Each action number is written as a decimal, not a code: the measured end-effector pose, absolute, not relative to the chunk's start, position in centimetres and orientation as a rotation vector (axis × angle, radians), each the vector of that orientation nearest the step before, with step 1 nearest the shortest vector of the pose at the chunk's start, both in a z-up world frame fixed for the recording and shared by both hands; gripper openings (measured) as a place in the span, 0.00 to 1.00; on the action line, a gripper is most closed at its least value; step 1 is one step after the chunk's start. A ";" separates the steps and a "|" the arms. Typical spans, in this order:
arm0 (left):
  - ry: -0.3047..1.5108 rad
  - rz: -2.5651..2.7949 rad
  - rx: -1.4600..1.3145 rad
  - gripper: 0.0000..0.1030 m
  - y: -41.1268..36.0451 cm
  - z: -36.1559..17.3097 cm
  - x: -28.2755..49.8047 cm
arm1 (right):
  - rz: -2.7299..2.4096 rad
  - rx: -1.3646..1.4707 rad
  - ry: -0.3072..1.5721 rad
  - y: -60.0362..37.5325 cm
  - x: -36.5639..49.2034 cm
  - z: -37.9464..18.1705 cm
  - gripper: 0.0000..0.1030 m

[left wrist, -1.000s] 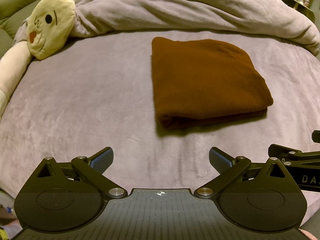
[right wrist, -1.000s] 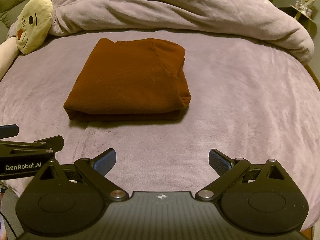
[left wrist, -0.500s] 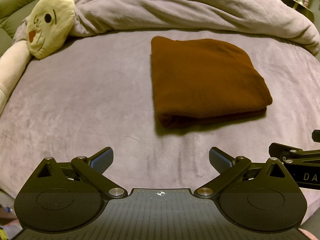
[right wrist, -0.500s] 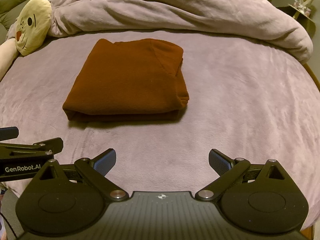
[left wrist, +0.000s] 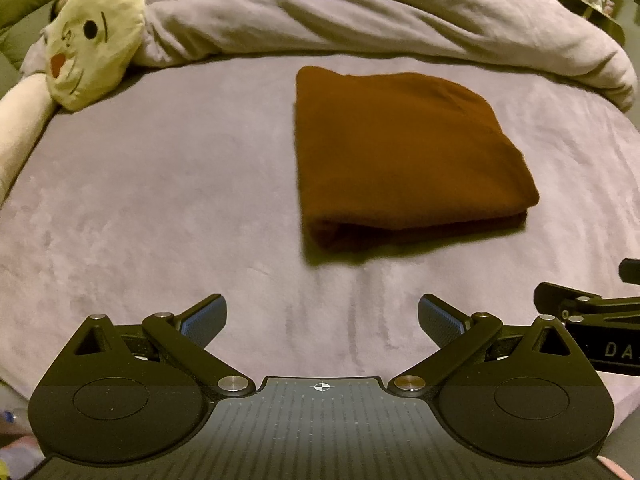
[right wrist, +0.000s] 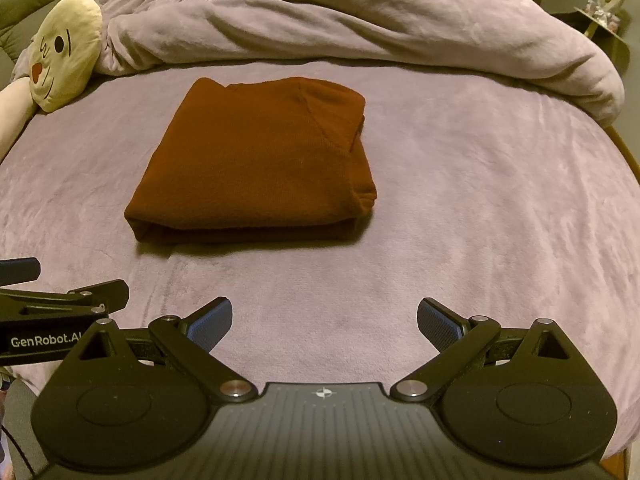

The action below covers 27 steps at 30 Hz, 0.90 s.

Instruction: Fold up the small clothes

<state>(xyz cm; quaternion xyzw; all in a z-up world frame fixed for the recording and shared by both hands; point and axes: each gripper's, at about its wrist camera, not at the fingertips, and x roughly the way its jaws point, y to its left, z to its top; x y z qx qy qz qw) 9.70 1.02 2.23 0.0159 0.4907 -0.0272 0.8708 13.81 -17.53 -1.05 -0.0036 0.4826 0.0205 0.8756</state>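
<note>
Two grippers: both low in their frames, hovering over the bed near its front edge
Left gripper: jaws spread wide, nothing between them
Right gripper: jaws equally wide, holding nothing
Brown garment: folded into a flat rectangle, lying mid-frame on the mauve blanket, well apart from both grippers
Bunched duvet: across the top of the frame
Plush face pillow: upper left, against the duvet

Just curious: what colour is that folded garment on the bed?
Plain rusty brown garment, no pattern; clearest in the right wrist view.
</note>
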 end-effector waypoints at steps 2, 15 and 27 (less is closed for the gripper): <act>1.032 -0.067 0.009 1.00 1.2 2.2 9.7 | 0.042 -0.006 1.008 -17.6 13.8 -1.1 0.96; 1.025 -0.088 0.005 1.00 1.1 1.9 9.5 | 0.037 -0.002 1.007 -17.7 13.6 -1.3 0.96; 1.043 -0.098 0.010 1.00 0.9 1.6 9.6 | 0.035 -0.003 1.008 -17.8 13.7 -1.4 0.96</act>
